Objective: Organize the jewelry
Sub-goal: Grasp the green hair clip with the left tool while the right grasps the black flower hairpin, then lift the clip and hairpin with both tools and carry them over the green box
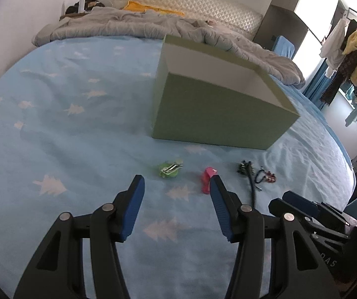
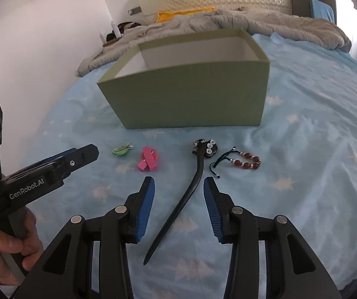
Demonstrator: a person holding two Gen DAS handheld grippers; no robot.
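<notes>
The left wrist camera sits just behind its own fingers (image 1: 138, 199), looking forward and down along them over the blue bedsheet (image 1: 66, 129). Past the fingertips lie the green clip (image 1: 169, 170) and pink clip (image 1: 207, 178), with the green box (image 1: 215, 114) farther beyond. The right wrist camera looks the same way, close over the sheet, with the black hair stick (image 2: 178, 211) running between its fingers (image 2: 146, 204). Both views share the box, the clips, the stick and the bead bracelet (image 2: 243, 162). Each view catches the other gripper at its edge.

Surface: bed (image 2: 315, 124), blue tree-print sheet
On it: box (image 2: 191, 99), green clip (image 2: 121, 149), pink clip (image 2: 148, 162), hairpin (image 2: 186, 199), bracelet (image 2: 245, 163)
Far end: grey quilt (image 2: 265, 22), possibly bunched
</notes>
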